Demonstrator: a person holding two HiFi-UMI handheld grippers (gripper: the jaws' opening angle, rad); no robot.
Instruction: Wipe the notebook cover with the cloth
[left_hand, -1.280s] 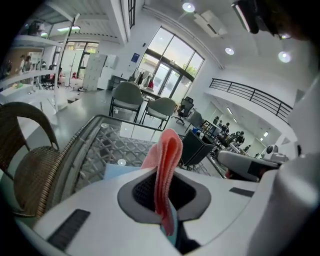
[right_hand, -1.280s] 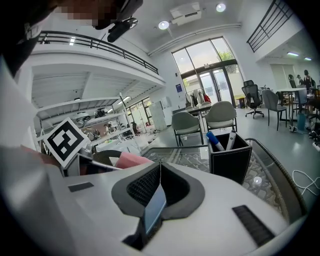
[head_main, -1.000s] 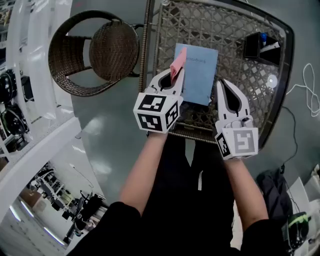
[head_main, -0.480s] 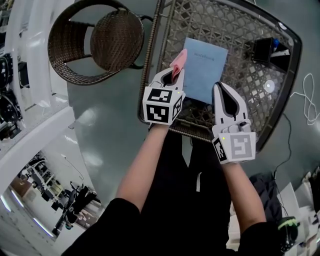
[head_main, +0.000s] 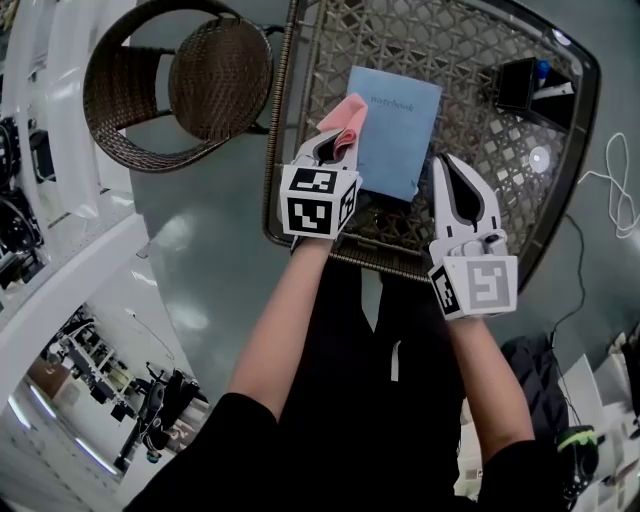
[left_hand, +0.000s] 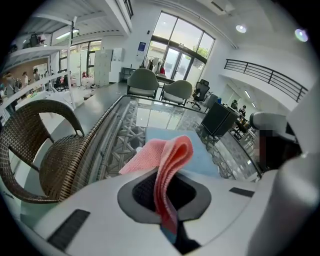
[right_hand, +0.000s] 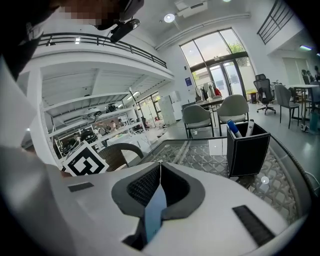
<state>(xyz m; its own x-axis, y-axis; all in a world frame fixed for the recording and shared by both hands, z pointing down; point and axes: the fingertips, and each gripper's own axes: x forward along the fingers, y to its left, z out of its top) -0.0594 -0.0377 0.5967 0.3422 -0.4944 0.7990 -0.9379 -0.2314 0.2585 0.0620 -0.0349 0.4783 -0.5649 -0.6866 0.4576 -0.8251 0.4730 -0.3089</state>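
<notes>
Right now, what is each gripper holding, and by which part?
The left gripper is shut on the pink cloth at its near end; the rest sticks out forward. The right gripper is shut on the blue notebook at its right edge.

The notebook (head_main: 395, 130) lies on the surface (head_main: 490, 150), upper centre. The cloth (head_main: 345, 118) in my left tool (head_main: 325, 145) sits at its left edge, my right tool (head_main: 444, 162) at its right. The pen holder (head_main: 520, 85) stands upper right, the chair (head_main: 180, 90) upper left.
</notes>
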